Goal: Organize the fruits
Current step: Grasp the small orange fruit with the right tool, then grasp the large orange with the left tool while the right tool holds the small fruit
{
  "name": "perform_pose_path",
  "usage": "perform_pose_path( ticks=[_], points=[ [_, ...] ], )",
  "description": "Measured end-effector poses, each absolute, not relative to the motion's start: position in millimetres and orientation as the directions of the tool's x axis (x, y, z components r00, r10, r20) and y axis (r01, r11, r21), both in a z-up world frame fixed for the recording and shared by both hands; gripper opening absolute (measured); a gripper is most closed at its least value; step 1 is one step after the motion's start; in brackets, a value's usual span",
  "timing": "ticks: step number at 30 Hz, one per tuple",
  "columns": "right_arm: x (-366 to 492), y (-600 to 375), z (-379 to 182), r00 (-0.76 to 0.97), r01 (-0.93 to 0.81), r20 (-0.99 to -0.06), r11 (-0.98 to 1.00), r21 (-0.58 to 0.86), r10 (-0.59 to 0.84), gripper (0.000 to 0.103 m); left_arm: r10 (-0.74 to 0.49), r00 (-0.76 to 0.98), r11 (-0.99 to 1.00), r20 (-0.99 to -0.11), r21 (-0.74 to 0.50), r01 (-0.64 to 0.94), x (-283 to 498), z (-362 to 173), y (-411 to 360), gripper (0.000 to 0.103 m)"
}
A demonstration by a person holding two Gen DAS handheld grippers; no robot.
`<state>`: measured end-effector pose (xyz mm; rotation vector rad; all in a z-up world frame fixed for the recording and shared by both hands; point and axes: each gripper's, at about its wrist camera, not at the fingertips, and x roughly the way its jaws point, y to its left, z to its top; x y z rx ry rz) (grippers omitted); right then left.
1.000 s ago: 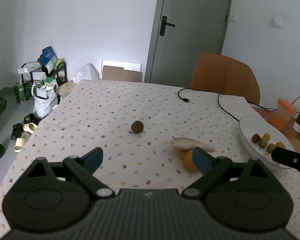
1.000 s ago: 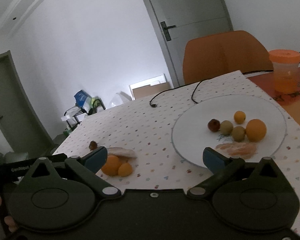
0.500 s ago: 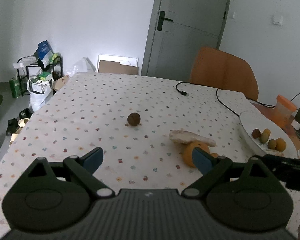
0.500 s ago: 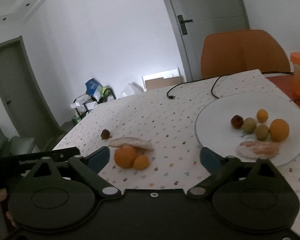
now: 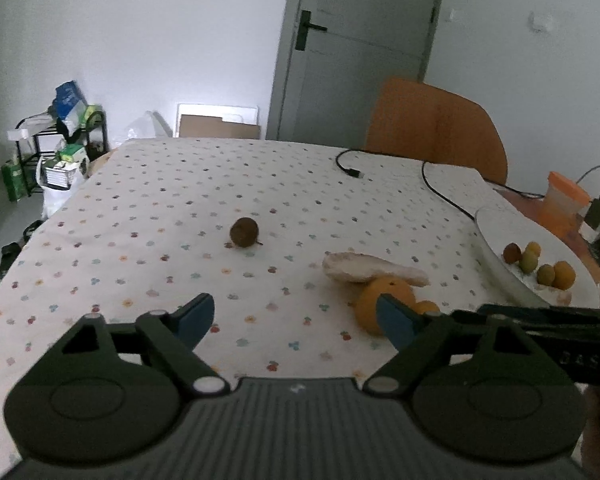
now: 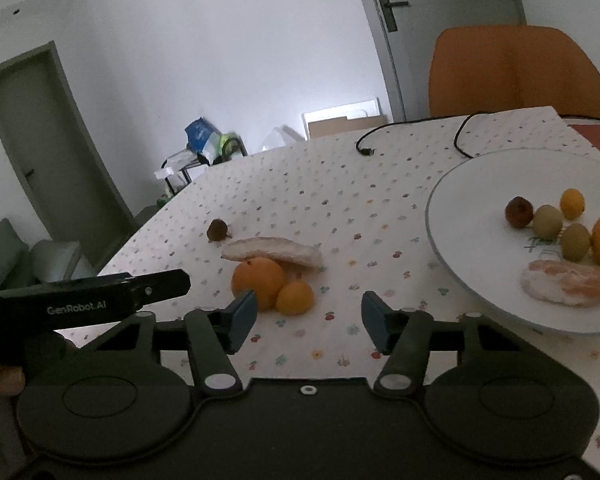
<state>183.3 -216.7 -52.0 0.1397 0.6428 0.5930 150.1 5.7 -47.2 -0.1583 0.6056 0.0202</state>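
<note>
On the dotted tablecloth lie a large orange [image 6: 259, 280], a small orange fruit [image 6: 295, 298], a pale peeled segment [image 6: 274, 253] and a small brown fruit [image 6: 217, 230]. The white plate [image 6: 476, 184] at the right holds several small fruits and a peeled segment. My right gripper [image 6: 308, 318] is open and empty, just in front of the two orange fruits. My left gripper [image 5: 296, 320] is open and empty; the orange [image 5: 384, 300] sits behind its right finger and the brown fruit [image 5: 243, 232] lies ahead.
A black cable [image 5: 404, 172] runs over the far side of the table. An orange chair [image 5: 436, 128] stands behind it. An orange-lidded cup [image 5: 564, 204] stands at the right past the plate [image 5: 496, 256]. A cluttered rack [image 5: 56, 136] stands on the floor at the left.
My right gripper has swung left from the plate towards the two orange fruits, and its jaws have narrowed somewhat. The left gripper has shifted slightly nearer the table's fruits.
</note>
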Motion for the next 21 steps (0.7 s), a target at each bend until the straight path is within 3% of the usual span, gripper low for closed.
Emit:
perform_pose_path(
  ticks=[9, 11, 14, 15, 21],
  points=[
    [198, -201, -63, 0.604, -0.494, -0.548, 0.811, 0.312, 0.579, 0.045, -0.056, 0.809, 0.988, -0.585, -0.152, -0.042, 158, -54, 8, 0.071],
    [201, -197, -66, 0.596, -0.497, -0.554, 0.809, 0.314, 0.581, 0.043, -0.061, 0.807, 0.987, -0.588, -0.154, -0.037, 160, -54, 8, 0.064],
    [204, -194, -69, 0.595, -0.505, -0.550, 0.805, 0.311, 0.586, 0.034, -0.059, 0.809, 0.985, -0.585, -0.164, -0.046, 164, -54, 8, 0.062],
    [205, -194, -70, 0.596, -0.504, -0.548, 0.805, 0.313, 0.586, 0.025, -0.058, 0.810, 0.985, -0.584, -0.163, -0.048, 165, -54, 7, 0.062],
    [205, -201, -67, 0.616, -0.491, -0.538, 0.814, 0.310, 0.576, 0.024, -0.097, 0.810, 0.983, -0.579, -0.185, -0.015, 169, -52, -3, 0.062]
  ],
)
